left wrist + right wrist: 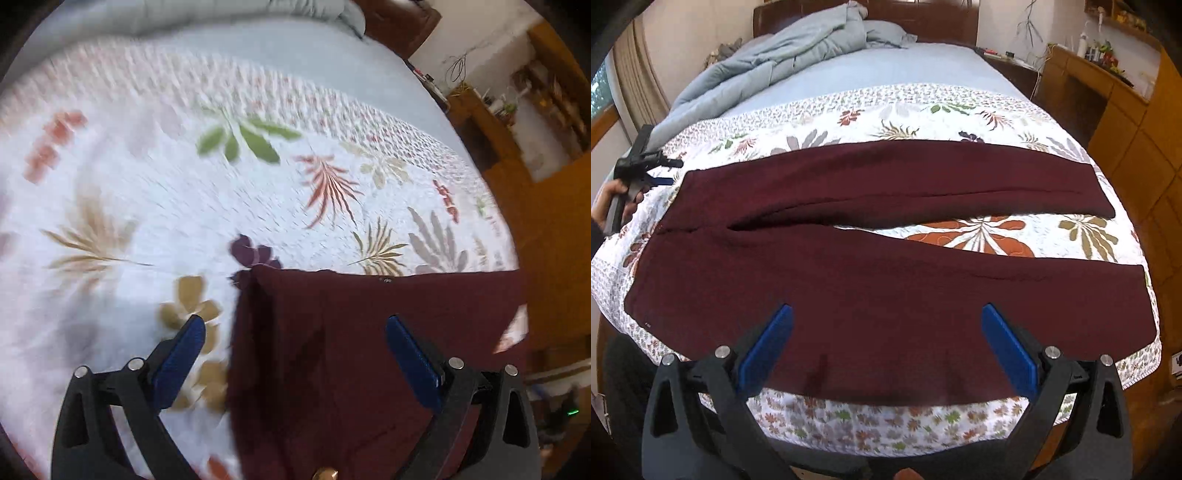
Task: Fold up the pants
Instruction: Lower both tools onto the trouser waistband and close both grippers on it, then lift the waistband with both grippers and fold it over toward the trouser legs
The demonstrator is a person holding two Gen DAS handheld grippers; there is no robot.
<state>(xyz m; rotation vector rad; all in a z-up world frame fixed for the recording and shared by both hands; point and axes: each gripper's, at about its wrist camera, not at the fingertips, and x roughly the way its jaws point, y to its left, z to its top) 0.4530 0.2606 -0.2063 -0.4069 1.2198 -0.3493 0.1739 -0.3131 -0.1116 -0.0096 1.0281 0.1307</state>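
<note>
Dark maroon pants (849, 266) lie flat across a floral bedspread (979, 240), waist at the left, both legs running right with a gap between them. My right gripper (884, 317) hovers open over the near leg, blue pads wide apart, nothing between them. In the left wrist view my left gripper (295, 328) stands open above the waist end of the pants (369, 350), whose far corner lies just ahead of it. The right wrist view shows the left gripper (666, 171) at the far left, held by a hand, open beside the waist.
A crumpled grey-blue duvet (783, 55) is piled near the brown headboard (923, 18). Blue sheet (886, 70) lies beyond the bedspread. Wooden desk and cabinets (1115, 122) stand along the right side of the bed. Curtains (639, 70) hang at the left.
</note>
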